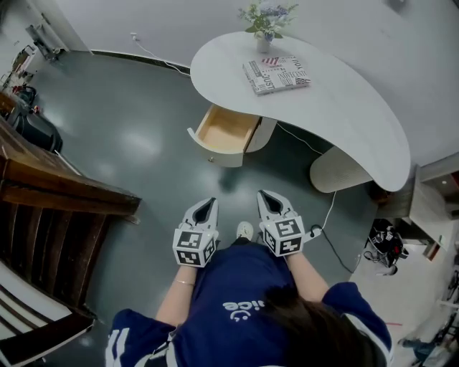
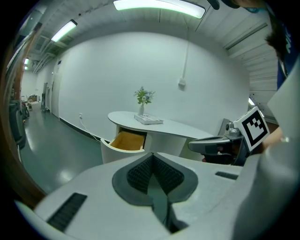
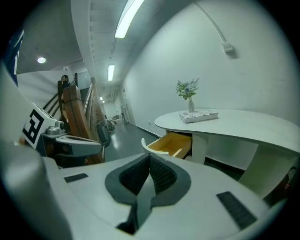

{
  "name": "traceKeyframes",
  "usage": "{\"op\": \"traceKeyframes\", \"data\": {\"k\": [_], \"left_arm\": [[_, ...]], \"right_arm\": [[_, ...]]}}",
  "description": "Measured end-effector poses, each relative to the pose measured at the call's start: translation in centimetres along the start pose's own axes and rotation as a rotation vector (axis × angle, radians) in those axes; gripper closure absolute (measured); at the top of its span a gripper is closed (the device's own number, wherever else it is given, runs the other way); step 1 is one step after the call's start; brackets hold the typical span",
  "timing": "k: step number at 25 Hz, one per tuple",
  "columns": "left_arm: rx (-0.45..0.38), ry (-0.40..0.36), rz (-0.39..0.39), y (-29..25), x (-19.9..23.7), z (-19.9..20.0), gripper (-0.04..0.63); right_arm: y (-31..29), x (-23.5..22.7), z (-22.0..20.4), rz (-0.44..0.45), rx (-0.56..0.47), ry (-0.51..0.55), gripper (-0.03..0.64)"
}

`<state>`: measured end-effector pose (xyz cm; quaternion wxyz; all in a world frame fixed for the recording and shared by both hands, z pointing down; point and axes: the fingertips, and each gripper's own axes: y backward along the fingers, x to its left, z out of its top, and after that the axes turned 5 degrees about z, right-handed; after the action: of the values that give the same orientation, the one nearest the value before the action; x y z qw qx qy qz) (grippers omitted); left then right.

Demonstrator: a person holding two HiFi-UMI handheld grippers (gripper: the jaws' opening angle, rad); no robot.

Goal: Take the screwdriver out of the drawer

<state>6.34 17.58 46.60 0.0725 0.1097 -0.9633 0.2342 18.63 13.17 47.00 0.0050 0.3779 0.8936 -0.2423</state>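
Note:
The curved white desk (image 1: 344, 107) has one drawer (image 1: 226, 132) pulled open, and its pale wooden inside looks bare from above. No screwdriver shows in any view. My left gripper (image 1: 206, 203) and right gripper (image 1: 267, 195) hang side by side over the grey floor, well short of the drawer, both shut and holding nothing. In the left gripper view the pads (image 2: 140, 174) meet, with the drawer (image 2: 126, 140) far ahead. The right gripper view shows the same closed pads (image 3: 161, 176) and the drawer (image 3: 172, 144) ahead.
A stack of magazines (image 1: 276, 74) and a vase of flowers (image 1: 265, 21) stand on the desk. A dark wooden stair (image 1: 57, 193) runs along the left. A white cable (image 1: 328, 211) trails by the desk's leg, and black gear (image 1: 387, 247) lies at the right.

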Motion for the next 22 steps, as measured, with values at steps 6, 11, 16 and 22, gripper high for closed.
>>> {"op": "traceKeyframes", "data": {"k": [6, 11, 16, 22], "left_arm": [[-0.03, 0.077, 0.056, -2.7, 0.1, 1.6, 0.592], [-0.012, 0.053, 0.084, -3.8, 0.7, 2.3, 0.592], [-0.024, 0.082, 0.104, -5.3, 2.7, 3.0, 0.592], [-0.008, 0.051, 0.091, -10.4, 6.1, 5.0, 0.592]], "right_arm": [[-1.3, -2.9, 0.7, 0.044, 0.014, 0.003, 0.609], [-2.3, -3.6, 1.1, 0.068, 0.032, -0.013, 0.609], [-3.6, -4.5, 1.1, 0.067, 0.043, -0.012, 0.609], [-6.9, -8.3, 2.7, -0.014, 0.027, -0.059, 0.61]]}}
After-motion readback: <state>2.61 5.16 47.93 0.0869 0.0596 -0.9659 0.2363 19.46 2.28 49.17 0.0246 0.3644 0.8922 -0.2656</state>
